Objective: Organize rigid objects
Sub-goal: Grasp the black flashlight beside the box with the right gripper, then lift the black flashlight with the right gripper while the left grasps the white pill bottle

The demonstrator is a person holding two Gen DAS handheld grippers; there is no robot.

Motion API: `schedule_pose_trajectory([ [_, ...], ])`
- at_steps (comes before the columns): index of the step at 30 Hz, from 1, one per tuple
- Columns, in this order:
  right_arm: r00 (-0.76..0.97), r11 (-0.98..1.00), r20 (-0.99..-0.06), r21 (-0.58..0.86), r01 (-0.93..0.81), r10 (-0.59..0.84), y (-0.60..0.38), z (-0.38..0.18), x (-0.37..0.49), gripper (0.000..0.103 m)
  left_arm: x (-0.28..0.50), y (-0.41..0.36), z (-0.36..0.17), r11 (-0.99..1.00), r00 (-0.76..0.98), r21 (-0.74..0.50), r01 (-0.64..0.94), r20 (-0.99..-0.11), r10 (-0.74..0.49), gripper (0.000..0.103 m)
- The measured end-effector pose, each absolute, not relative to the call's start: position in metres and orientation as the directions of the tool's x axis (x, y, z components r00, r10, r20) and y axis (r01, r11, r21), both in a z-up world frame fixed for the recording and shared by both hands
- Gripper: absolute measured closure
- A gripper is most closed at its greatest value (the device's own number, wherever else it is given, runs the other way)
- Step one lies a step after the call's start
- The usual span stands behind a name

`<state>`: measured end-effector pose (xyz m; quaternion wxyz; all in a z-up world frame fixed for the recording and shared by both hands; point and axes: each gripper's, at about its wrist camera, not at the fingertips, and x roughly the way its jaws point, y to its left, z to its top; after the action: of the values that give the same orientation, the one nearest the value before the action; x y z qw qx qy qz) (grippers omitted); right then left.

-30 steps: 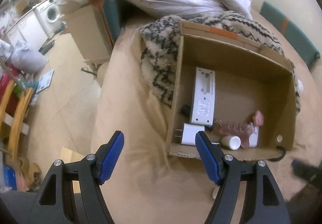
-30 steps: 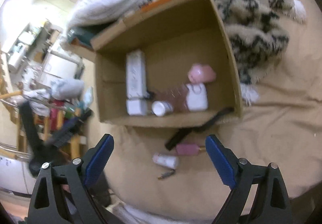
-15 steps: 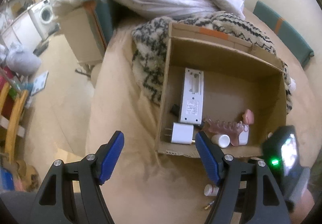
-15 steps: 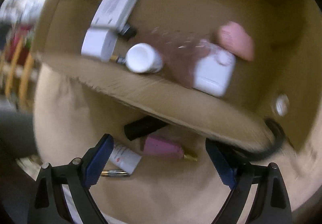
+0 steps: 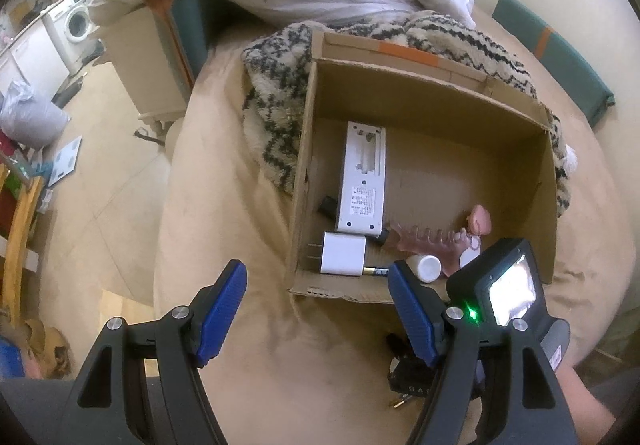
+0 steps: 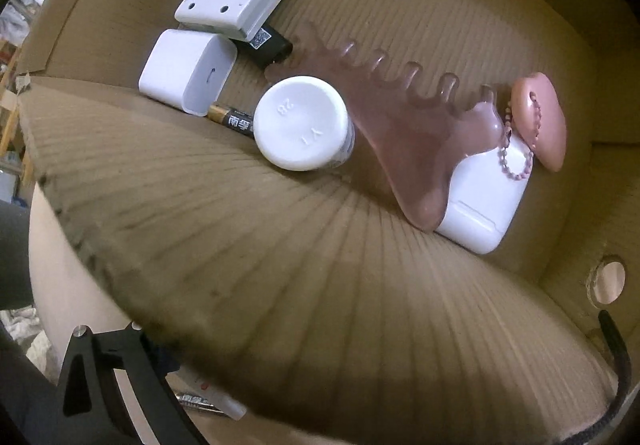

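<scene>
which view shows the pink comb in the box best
The right wrist view: the pink comb fills the frame, teeth and handle clear. The left wrist view shows it small, low in the cardboard box.

Open cardboard box (image 5: 420,85) on bed, white charger (image 5: 343,254), pink comb (image 6: 400,117) inside

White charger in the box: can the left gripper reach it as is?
Probably yes. The left gripper is open and empty; the white charger lies uncovered in the cardboard box's near corner. Only the box wall stands between.
</scene>
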<state>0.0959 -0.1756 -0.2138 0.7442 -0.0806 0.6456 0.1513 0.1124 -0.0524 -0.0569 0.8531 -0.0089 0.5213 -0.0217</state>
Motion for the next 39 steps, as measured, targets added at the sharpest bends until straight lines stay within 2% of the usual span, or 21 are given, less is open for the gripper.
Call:
schedule_pose_trajectory([
  [2,0.132,0.944,-0.983,0.079,-0.32,0.127,-0.181,-0.208,0.099,0.01,0.113,-0.052,-0.059,0.999,0.451,-0.036,0.026,-0.892,-0.044,0.032],
  [10,0.124,0.945,-0.984,0.085,-0.316,0.13,-0.181,-0.191,0.077,0.01,0.117,-0.049,-0.062,0.999,0.444,-0.036,0.006,-0.895,-0.035,0.032],
  [15,0.147,0.95,-0.974,0.126,-0.286,0.174,-0.188,-0.147,0.065,0.01,0.117,-0.047,-0.06,1.0,0.452,-0.029,-0.005,-0.892,-0.024,0.032],
  [23,0.304,0.942,-0.904,0.231,-0.245,0.301,-0.225,-0.054,0.047,0.01,0.113,-0.042,-0.064,1.0,0.458,0.001,-0.023,-0.889,0.011,0.032],
  [28,0.456,0.93,-0.812,0.294,-0.218,0.364,-0.271,-0.012,0.032,0.01,0.111,-0.045,-0.072,0.999,0.449,0.037,-0.018,-0.893,0.041,0.032],
  [31,0.504,0.925,-0.777,0.347,-0.158,0.377,-0.282,-0.012,0.037,0.01,0.108,-0.052,-0.08,0.999,0.435,0.053,0.001,-0.899,0.047,0.032],
  [36,0.5,0.923,-0.785,0.376,-0.084,0.366,-0.293,-0.019,0.049,0.01,0.087,-0.086,-0.097,0.99,0.42,0.112,0.082,-0.905,0.067,0.032],
  [39,0.487,0.913,-0.785,0.403,-0.067,0.383,-0.293,-0.029,0.053,0.01,0.076,-0.112,-0.117,0.989,0.341,0.065,0.135,-0.94,0.016,0.032],
])
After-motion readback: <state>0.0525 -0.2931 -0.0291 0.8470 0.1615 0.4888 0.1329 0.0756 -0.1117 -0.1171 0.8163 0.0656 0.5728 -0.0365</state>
